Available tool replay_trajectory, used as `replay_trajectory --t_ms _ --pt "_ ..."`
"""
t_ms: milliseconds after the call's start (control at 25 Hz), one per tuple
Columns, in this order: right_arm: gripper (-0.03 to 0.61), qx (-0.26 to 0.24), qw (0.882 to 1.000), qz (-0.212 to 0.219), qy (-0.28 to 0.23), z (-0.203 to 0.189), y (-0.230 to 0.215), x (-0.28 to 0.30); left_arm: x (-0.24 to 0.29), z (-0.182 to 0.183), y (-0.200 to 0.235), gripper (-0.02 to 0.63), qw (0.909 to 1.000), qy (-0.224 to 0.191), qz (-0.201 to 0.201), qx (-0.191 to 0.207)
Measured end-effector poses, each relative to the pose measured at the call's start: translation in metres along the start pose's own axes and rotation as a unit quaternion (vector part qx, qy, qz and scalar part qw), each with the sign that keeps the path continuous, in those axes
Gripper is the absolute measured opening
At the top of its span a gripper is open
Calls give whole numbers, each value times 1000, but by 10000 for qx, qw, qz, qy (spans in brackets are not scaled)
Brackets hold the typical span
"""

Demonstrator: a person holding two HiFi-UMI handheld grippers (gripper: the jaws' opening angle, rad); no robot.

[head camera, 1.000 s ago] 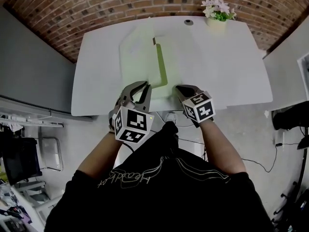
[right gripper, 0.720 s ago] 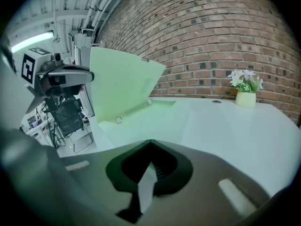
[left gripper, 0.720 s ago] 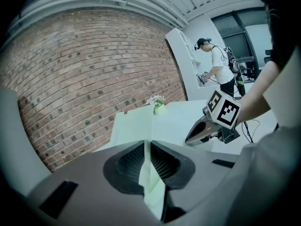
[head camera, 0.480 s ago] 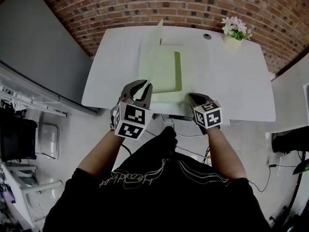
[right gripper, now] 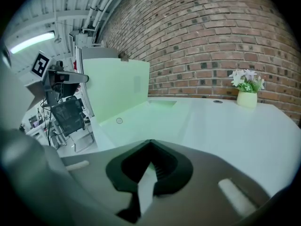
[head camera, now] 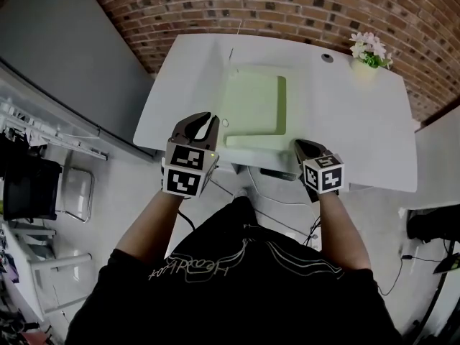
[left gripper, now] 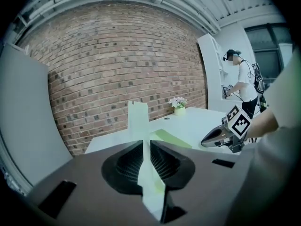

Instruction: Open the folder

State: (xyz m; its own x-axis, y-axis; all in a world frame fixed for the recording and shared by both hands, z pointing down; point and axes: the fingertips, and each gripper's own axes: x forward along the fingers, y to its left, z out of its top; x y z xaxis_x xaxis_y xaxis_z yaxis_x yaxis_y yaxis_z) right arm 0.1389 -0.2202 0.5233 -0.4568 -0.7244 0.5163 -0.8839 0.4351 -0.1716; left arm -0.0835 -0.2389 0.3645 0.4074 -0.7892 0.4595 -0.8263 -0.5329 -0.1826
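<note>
A pale green folder (head camera: 253, 106) lies on the white table (head camera: 359, 135). Its front cover (left gripper: 139, 126) stands upright, seen edge-on, and my left gripper (head camera: 200, 121) is shut on the cover's near corner. In the right gripper view the raised cover (right gripper: 117, 86) stands as a broad sheet at the left, with the left gripper (right gripper: 66, 76) beside it. At the table's near edge my right gripper (head camera: 302, 146) is shut on the folder's lower sheet (right gripper: 146, 185). It also shows in the left gripper view, where the right gripper (left gripper: 221, 135) sits low at the right.
A pot of flowers (head camera: 370, 49) stands at the far right corner, near a round cable hole (head camera: 327, 57). A brick wall (head camera: 287, 6) runs behind the table. A chair (head camera: 72, 192) stands on the floor at the left. A person (left gripper: 242, 79) stands far off.
My left gripper has moved left and up with the cover, swinging it from a lean to upright. The right gripper has held still on the lower sheet.
</note>
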Motion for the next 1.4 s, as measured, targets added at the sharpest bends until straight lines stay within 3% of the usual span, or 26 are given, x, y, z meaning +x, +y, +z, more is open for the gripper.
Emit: replay_trajectory --t_ms 440,840,1400 --pt "0 76 9999 -134 77 0 0 1 -11 -24 47 26 9978 -36 232 -618" --pt "0 299 9989 -332 167 -2 -4 -1 -12 -54 82 26 9934 131 107 -1139" --pt "0 517 9965 -652 60 -3 -6 -5 -5 -117 130 38 9730 574 -72 -2236"
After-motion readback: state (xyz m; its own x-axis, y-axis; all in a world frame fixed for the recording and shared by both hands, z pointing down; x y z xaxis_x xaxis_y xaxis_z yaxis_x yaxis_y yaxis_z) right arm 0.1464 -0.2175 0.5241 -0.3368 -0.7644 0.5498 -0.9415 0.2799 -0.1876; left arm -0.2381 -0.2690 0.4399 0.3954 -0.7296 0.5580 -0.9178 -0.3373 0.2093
